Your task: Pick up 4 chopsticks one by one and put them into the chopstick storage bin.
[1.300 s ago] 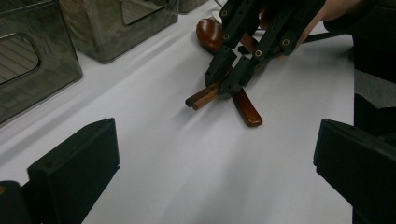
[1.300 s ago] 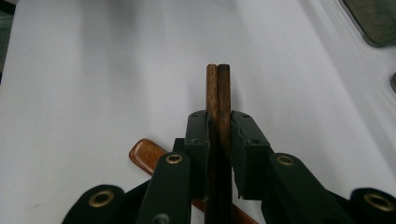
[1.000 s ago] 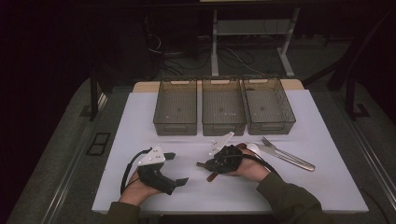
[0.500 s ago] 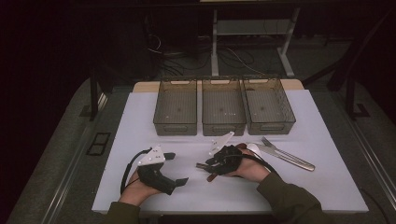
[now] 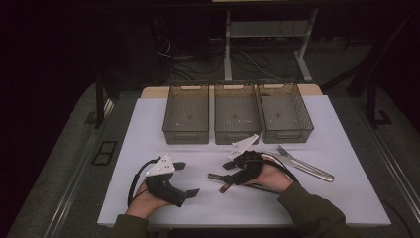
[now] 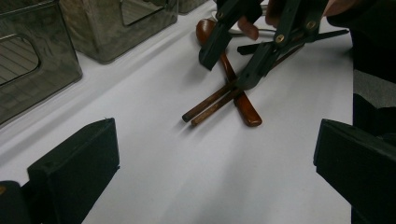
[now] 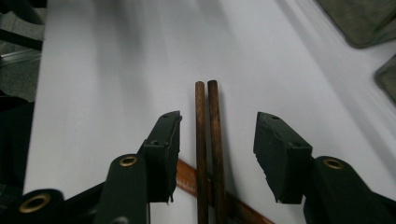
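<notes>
1. the right hand-held gripper (image 5: 221, 179) lies low over the white desk (image 5: 148, 129), its jaws pointing left, near the front middle of the desk.
2. its jaws have just been opening and now stand apart; in the right gripper view the pair of brown chopsticks (image 7: 207, 135) runs straight up between the two black pads (image 7: 164, 140) without touching either one.
3. the chopsticks lie flat on the desk, side by side and touching, their tips reaching past the jaw ends.
4. in the left gripper view the chopsticks (image 6: 212, 103) cross over a brown wooden spoon (image 6: 245, 105), which lies under them at an angle, and the right hand-held gripper (image 6: 233, 60) stands above that crossing.
5. the left hand-held gripper (image 5: 190, 178) rests on the desk to the left, well apart from the chopsticks; its jaws stand wide apart with bare desk between them.
6. a metal fork (image 5: 302, 162) lies on the desk just right of the right hand.
7. three dark see-through bins (image 5: 236, 115) stand in a row at the far side of the desk, well apart from the chopsticks.
</notes>
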Available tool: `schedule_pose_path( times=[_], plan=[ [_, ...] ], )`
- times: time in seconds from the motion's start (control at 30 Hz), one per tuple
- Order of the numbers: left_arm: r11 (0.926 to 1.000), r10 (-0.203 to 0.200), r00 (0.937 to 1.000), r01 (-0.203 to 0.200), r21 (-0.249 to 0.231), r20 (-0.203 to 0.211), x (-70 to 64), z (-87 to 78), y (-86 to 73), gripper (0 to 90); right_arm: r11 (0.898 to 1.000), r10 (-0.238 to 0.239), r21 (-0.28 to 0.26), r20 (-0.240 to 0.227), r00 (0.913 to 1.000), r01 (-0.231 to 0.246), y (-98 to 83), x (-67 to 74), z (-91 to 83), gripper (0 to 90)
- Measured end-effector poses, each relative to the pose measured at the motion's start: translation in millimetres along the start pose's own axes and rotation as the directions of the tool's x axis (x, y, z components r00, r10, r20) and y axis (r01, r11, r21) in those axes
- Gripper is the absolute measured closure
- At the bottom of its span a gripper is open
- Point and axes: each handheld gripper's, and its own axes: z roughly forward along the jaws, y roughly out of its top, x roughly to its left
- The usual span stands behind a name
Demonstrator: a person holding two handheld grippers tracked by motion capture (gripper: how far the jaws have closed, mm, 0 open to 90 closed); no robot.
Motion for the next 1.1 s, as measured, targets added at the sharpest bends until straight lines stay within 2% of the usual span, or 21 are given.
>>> schedule_pose_path(
  times=[0.2, 0.3, 0.47, 0.53, 0.67, 0.77, 0.93, 0.97, 1.0, 1.1],
  plan=[
    [1.0, -0.004, 1.0, 0.004, -0.001, -0.004, 0.5, 0.1, -0.8, 0.0, 0.999, 0.015, -0.039, 0.012, 0.9998, -0.014, -10.3, -2.2, -27.5, 44.3],
    [1.0, -0.005, 1.0, 0.005, -0.005, -0.005, 0.4, 0.1, -0.8, 0.0, 0.996, 0.049, -0.073, 0.019, 0.9986, -0.048, -20.7, -2.4, -43.1, 42.2],
    [1.0, -0.007, 1.0, 0.007, -0.006, -0.006, 0.3, 0.3, -1.1, 0.0, 0.993, 0.087, -0.087, 0.019, 0.996, -0.085, -38.5, -2.1, -65.5, 41.3],
    [1.0, -0.007, 1.0, 0.007, -0.007, -0.007, 0.4, 0.4, -1.3, 0.0, 0.993, 0.087, -0.087, 0.028, 0.9958, -0.085, -46.1, -1.7, -75.4, 40.0],
    [1.0, -0.005, 1.0, 0.005, -0.006, -0.007, 0.6, 0.3, -1.7, 0.0, 0.994, 0.09, -0.069, 0.05, 0.9947, -0.086, -61.2, -0.2, -92.0, 38.9],
    [1.0, -0.004, 1.0, 0.004, -0.005, -0.006, 0.6, 0.6, -2.0, 0.0, 0.994, 0.093, -0.057, 0.051, 0.9944, -0.09, -65.7, 0.0, -95.5, 39.3],
    [1.0, -0.006, 1.0, 0.006, -0.005, -0.006, 0.9, 0.9, -2.6, 0.0, 0.997, 0.074, -0.002, 0.058, 0.9955, -0.074, -72.7, -2.1, -98.5, 47.6],
    [1.0, -0.006, 1.0, 0.006, -0.005, -0.006, 0.9, 0.8, -2.6, 0.0, 0.999, 0.053, 0.01, 0.06, 0.9968, -0.053, -73.0, -3.3, -98.2, 49.1],
    [1.0, -0.006, 1.0, 0.006, -0.005, -0.006, 0.9, 0.7, -2.6, 0.0, 0.998, 0.057, 0.02, 0.063, 0.9964, -0.058, -72.1, -2.1, -96.9, 51.3],
    [1.0, -0.007, 1.0, 0.007, -0.005, -0.006, 1.1, 0.4, -2.7, 0.0, 0.998, 0.018, 0.057, 0.066, 0.9977, -0.022, -70.7, -1.2, -93.9, 55.6]
  ],
)
